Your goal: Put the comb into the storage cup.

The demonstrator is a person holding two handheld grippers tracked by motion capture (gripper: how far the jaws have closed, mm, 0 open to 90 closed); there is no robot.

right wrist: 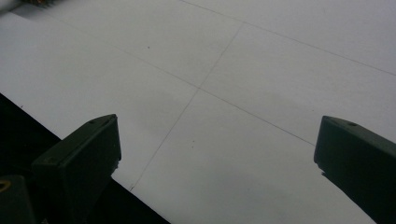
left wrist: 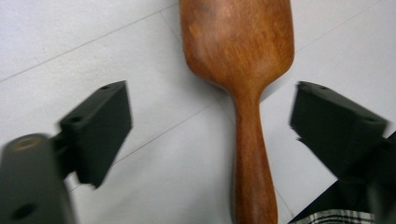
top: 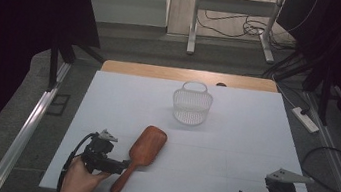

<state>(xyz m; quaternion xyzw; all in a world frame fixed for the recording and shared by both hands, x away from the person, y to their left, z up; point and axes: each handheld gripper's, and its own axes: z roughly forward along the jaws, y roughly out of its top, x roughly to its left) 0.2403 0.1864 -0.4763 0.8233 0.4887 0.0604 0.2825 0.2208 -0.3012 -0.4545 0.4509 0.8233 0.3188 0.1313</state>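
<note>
Between your left claw's (left wrist: 210, 126) wide-apart jaws, at the frame's middle, the brush (left wrist: 243, 70) handle lies on the table, touching neither.

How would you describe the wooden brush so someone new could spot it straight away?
Start from the white table top and look at its near left part, in front of the white mesh basket. The wooden brush lies flat there, its handle between the open jaws of the left gripper. It is the one brown, paddle-shaped thing on the table.

wooden brush (top: 143, 150) | flat on table | handle toward person
</note>
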